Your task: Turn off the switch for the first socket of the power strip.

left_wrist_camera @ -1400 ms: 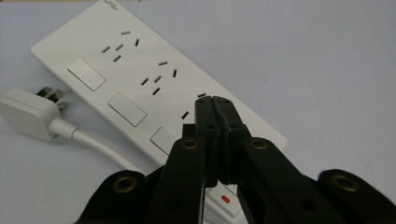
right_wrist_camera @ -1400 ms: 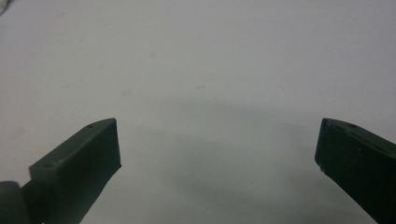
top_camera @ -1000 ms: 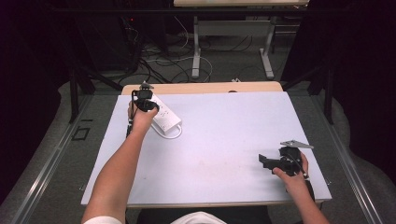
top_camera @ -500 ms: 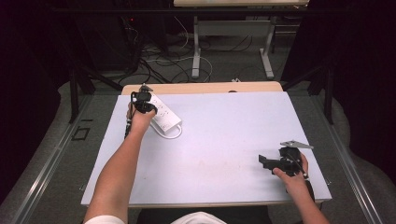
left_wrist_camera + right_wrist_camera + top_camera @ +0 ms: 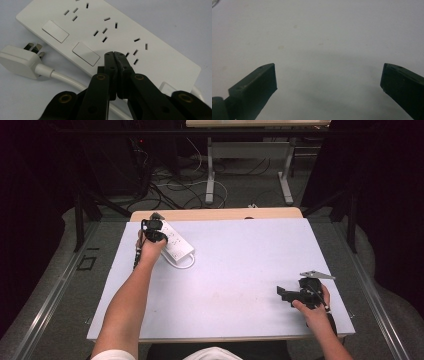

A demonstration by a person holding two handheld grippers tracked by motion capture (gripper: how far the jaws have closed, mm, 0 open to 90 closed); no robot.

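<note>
A white power strip (image 5: 176, 244) lies at the table's far left, with several sockets and rocker switches (image 5: 84, 53) on its top. Its white cord (image 5: 183, 265) loops beside it and ends in a flat white plug (image 5: 17, 61) that rests loose on the table. My left gripper (image 5: 153, 228) hovers over the strip's left end. In the left gripper view its jaws are pressed together with nothing between them, tips (image 5: 114, 53) right over the strip's face near a switch. My right gripper (image 5: 283, 294) rests near the table's front right, jaws spread wide over bare tabletop (image 5: 322, 50).
The pale table top (image 5: 250, 260) has a wooden strip along its far edge (image 5: 215, 214). Behind the table, cables (image 5: 170, 185) lie on the floor around a desk's metal legs (image 5: 210, 170). A grey three-cornered plate (image 5: 316, 275) tops the right gripper.
</note>
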